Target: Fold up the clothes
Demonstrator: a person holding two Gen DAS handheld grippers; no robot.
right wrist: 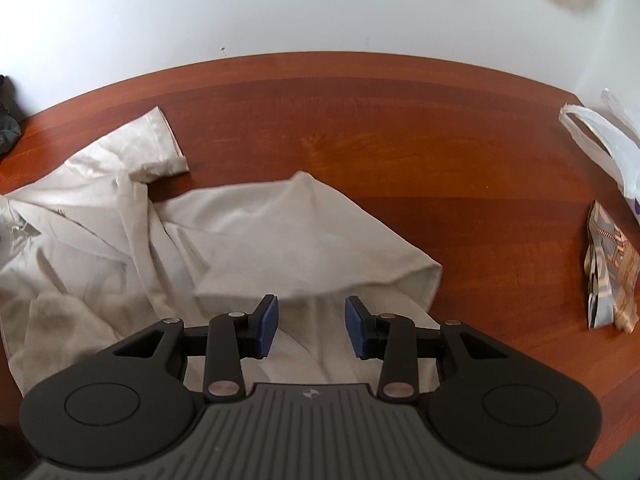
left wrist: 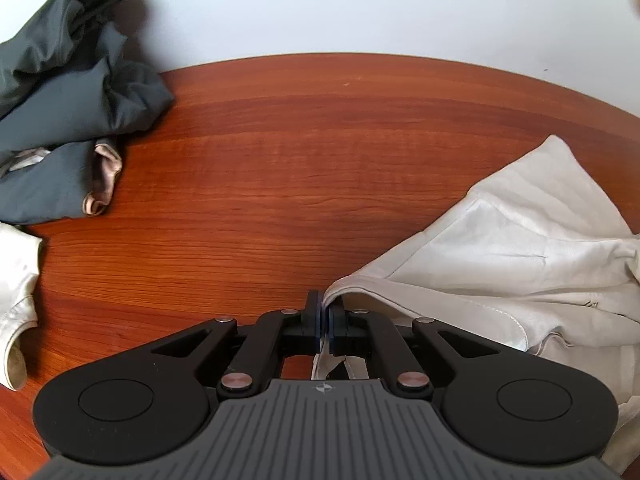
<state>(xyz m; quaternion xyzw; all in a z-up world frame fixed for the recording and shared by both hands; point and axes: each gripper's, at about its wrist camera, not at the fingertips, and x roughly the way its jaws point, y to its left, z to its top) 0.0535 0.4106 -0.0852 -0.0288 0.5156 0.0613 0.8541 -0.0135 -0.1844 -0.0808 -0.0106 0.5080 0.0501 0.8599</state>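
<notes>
A cream shirt (left wrist: 520, 248) lies crumpled on the wooden table (left wrist: 280, 152), spreading to the right in the left wrist view. My left gripper (left wrist: 325, 312) is shut on a hemmed edge of it, and the cloth drapes away from the jaws. In the right wrist view the same cream shirt (right wrist: 260, 236) lies in loose folds, one short sleeve (right wrist: 160, 144) pointing to the far left. My right gripper (right wrist: 312, 316) hovers open just over a folded flap near the front, its blue pads (right wrist: 269, 324) apart and holding nothing.
A dark green garment (left wrist: 68, 92) is heaped at the far left, with another pale piece (left wrist: 16, 304) at the left edge. At the right lie a clear plastic bag (right wrist: 608, 140) and a patterned folded cloth (right wrist: 608, 276). A white wall (right wrist: 320, 8) backs the table.
</notes>
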